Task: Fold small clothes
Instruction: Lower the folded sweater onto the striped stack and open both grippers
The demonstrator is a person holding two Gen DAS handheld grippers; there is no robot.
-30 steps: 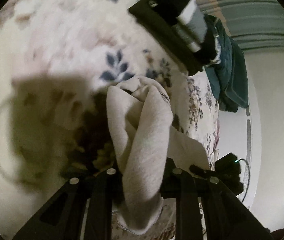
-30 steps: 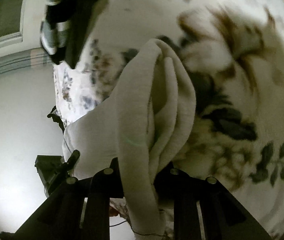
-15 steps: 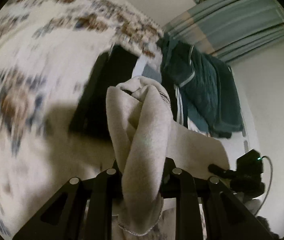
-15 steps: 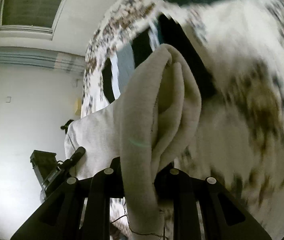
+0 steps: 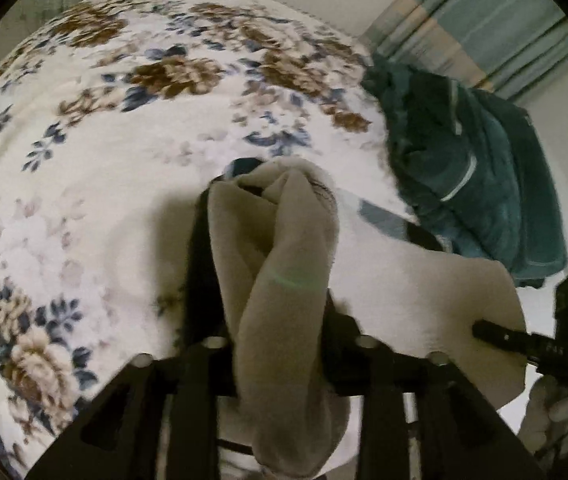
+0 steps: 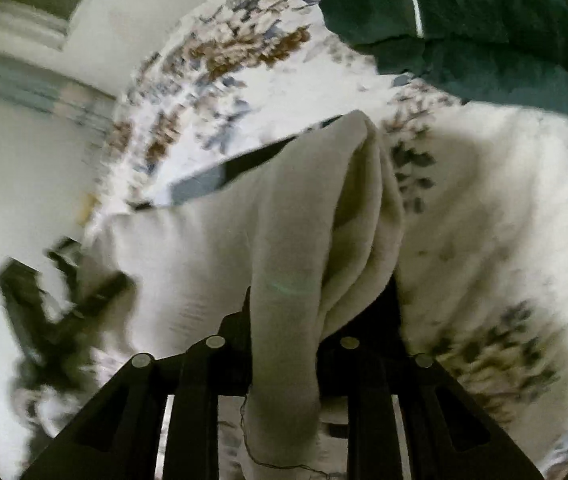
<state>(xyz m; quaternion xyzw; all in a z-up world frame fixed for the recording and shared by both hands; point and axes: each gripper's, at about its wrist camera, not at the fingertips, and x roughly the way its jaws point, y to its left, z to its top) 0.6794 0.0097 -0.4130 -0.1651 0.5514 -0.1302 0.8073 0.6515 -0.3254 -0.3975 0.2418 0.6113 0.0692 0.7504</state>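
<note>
A cream knit garment hangs between both grippers above a floral bedspread. My left gripper is shut on one bunched corner of it. My right gripper is shut on the other corner of the garment. The cloth stretches between them as a flat panel. The right gripper shows at the right edge of the left wrist view. The left gripper shows blurred at the left of the right wrist view.
A dark teal garment lies heaped at the far right of the bed and fills the top right of the right wrist view. A black and grey striped garment lies under the held cloth. Curtains hang behind.
Both grippers have swung up and forward with the cream garment still held. The view moved from the near bedspread towards the far side, and the teal garment came closer.
</note>
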